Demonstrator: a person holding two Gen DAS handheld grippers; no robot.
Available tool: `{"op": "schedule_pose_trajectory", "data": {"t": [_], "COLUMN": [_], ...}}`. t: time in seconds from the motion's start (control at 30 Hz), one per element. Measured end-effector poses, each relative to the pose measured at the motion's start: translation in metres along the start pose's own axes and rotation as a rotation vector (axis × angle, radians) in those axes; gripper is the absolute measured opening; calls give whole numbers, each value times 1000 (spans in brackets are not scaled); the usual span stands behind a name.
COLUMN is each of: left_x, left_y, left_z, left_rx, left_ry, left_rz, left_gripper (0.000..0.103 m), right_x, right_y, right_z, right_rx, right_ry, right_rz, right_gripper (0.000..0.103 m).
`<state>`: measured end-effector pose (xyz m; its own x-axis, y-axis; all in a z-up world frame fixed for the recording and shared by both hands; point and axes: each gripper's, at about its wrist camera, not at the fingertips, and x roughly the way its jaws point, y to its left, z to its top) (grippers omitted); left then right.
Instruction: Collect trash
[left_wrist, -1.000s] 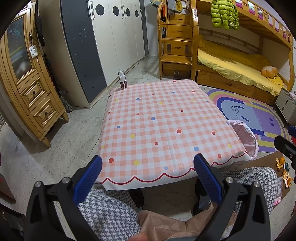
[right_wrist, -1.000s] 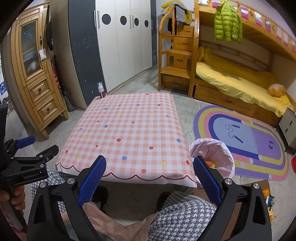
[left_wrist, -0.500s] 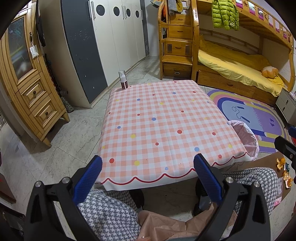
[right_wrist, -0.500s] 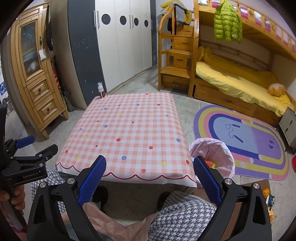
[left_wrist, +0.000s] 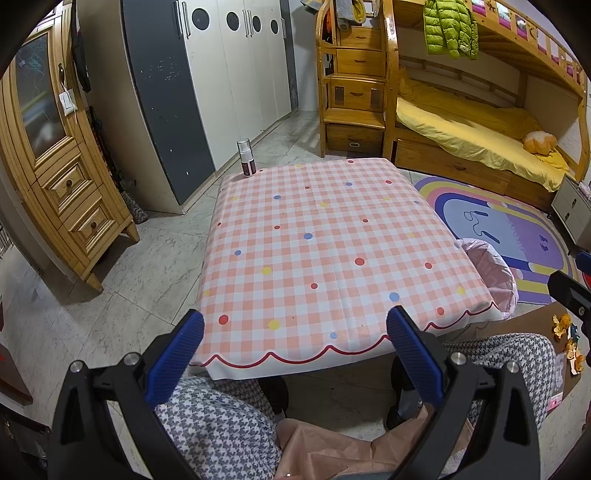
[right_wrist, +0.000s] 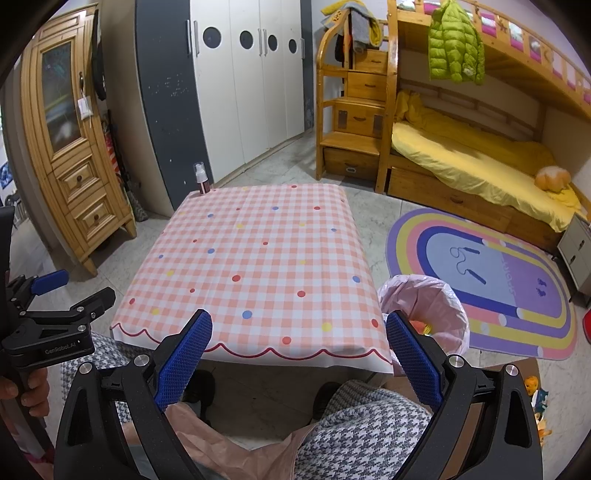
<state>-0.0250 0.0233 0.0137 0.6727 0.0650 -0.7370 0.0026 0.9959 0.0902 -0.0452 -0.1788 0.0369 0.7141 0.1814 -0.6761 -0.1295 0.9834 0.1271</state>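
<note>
A pink-lined trash bin (right_wrist: 424, 314) stands on the floor at the table's right front corner, with orange scraps inside; it also shows in the left wrist view (left_wrist: 487, 273). The checked tablecloth table (left_wrist: 321, 240) (right_wrist: 258, 266) carries only a small spray bottle (left_wrist: 245, 158) (right_wrist: 201, 178) at its far left corner. My left gripper (left_wrist: 295, 332) is open and empty, held low before the table's near edge. My right gripper (right_wrist: 299, 336) is open and empty, also before the near edge. Orange peel scraps (left_wrist: 563, 325) lie on a brown board at the right.
The person's houndstooth-clad knees (left_wrist: 221, 428) are below both grippers. A wooden cabinet (left_wrist: 55, 177) stands left, a wardrobe (left_wrist: 221, 74) behind, a bunk bed (left_wrist: 480, 129) and a rainbow rug (right_wrist: 498, 273) to the right.
</note>
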Motion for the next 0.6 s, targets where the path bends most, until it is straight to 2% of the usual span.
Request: {"op": "schedule_pose_trajectory", "data": {"t": [0.4, 0.5, 0.6], "left_x": [2, 7, 14], "left_y": [-4, -7, -11], "left_z": [-1, 0, 1], "left_rx": [4, 12, 21], "left_ry": [-10, 1, 15], "left_rz": [4, 11, 4], "left_gripper": [96, 96, 96], "right_x": [0, -3, -6], "right_y": [-11, -31, -65], "right_z": [-6, -7, -11], "right_rx": [44, 81, 136], "right_ry": [-17, -44, -68], "right_rz": [-1, -39, -114], "right_gripper": [94, 94, 94]}}
